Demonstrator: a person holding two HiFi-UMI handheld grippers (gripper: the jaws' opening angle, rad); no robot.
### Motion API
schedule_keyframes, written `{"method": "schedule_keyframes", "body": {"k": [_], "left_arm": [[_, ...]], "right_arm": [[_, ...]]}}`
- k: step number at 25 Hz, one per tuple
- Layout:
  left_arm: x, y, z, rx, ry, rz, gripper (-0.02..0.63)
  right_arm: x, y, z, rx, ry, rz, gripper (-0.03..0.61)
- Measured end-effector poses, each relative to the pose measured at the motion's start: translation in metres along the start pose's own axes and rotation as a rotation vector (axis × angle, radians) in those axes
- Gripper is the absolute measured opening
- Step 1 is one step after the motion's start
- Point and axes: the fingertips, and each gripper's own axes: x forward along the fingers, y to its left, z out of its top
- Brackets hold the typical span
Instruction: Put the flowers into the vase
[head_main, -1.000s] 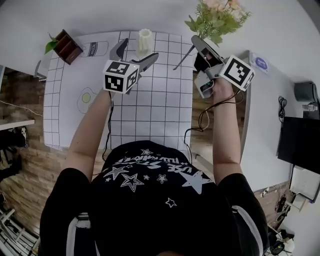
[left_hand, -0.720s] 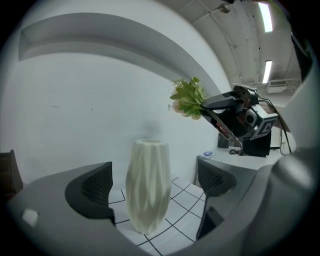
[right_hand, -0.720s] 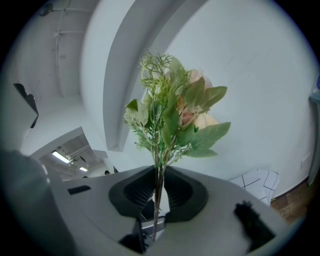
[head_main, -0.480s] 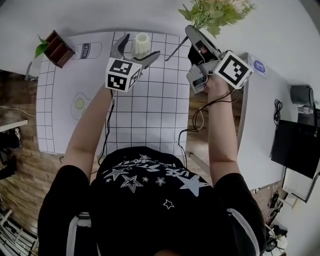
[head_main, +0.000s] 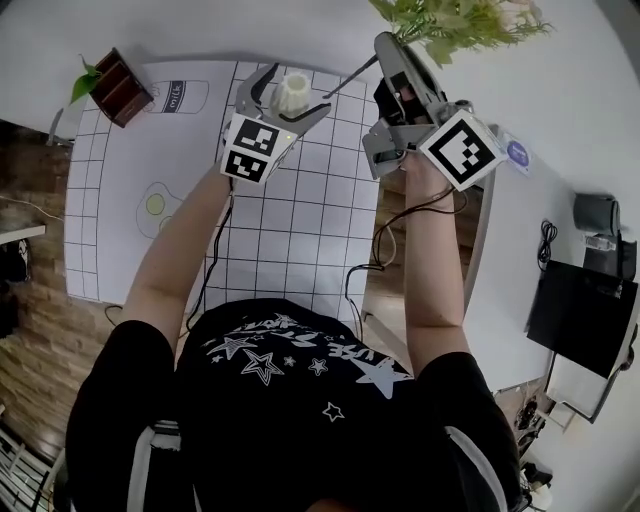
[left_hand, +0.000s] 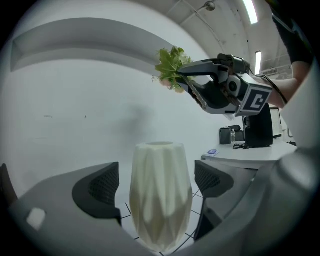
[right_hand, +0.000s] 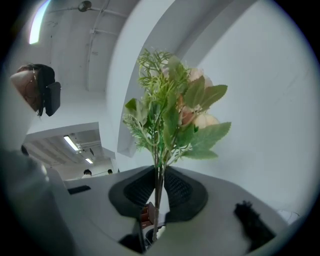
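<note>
- left gripper (left_hand: 156, 184): the jaws stand wide apart and have just been closing a little. the white faceted vase (left_hand: 159, 210) stands between the two black pads (left_hand: 100, 189), with a sliver of gap on each side, so nothing is clamped.
- the vase's foot is cut off by the bottom edge of the left gripper view. in the head view only its top shows, at upper centre between the jaw tips.
- right gripper (right_hand: 159, 192): the jaws are pinched together on the thin stems (right_hand: 158, 176) of the flowers (right_hand: 172, 115). the bunch is held up in the air, to the upper right of the vase in the head view and not in it.
- the lower ends of the stems drop out of sight behind the gripper body in the right gripper view. in the head view a dark stem end pokes out below the jaws, toward the vase's top.
- the pale pink blossoms are half hidden by leaves, so they cannot be counted. the head view cuts the bunch off at its top edge.
- counted: one vase, one bunch, two grippers, and one marker cube (head_main: 460, 148) on each.
- further out, the vase stands on one grid-printed mat (head_main: 290, 230) with a drawn milk bottle (head_main: 178, 97) and a drawn fried egg (head_main: 153, 205).
- one small wooden box (head_main: 118, 88) with a green leaf sits at the upper left.
</note>
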Motion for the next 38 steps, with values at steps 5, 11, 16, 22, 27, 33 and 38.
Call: {"method": "schedule_keyframes", "body": {"k": [5, 11, 16, 22, 27, 33, 38], "left_arm": [[0.001, 0.0, -0.004, 0.052, 0.013, 0.014, 0.397], [0.003, -0.003, -0.002, 0.066, 0.002, 0.009, 0.35], [0.002, -0.003, -0.004, 0.06, -0.004, 0.006, 0.347], [0.002, -0.004, -0.003, 0.061, -0.007, -0.009, 0.345], [0.001, -0.004, -0.002, 0.061, -0.009, -0.005, 0.345], [0.002, -0.004, -0.004, 0.063, -0.009, -0.016, 0.345], [0.002, -0.006, -0.003, 0.066, -0.015, -0.014, 0.345]], "right_arm": [[0.015, 0.013, 0.002, -0.058, -0.012, 0.033, 0.055], [0.027, 0.023, 0.008, -0.098, -0.049, 0.055, 0.055], [0.038, 0.025, -0.004, -0.158, -0.036, 0.056, 0.055], [0.043, 0.027, -0.03, -0.239, -0.012, 0.044, 0.055], [0.046, 0.016, -0.066, -0.317, 0.076, 0.011, 0.055], [0.046, 0.013, -0.104, -0.365, 0.216, 0.003, 0.055], [0.047, 0.015, -0.132, -0.499, 0.367, -0.005, 0.057]]}}
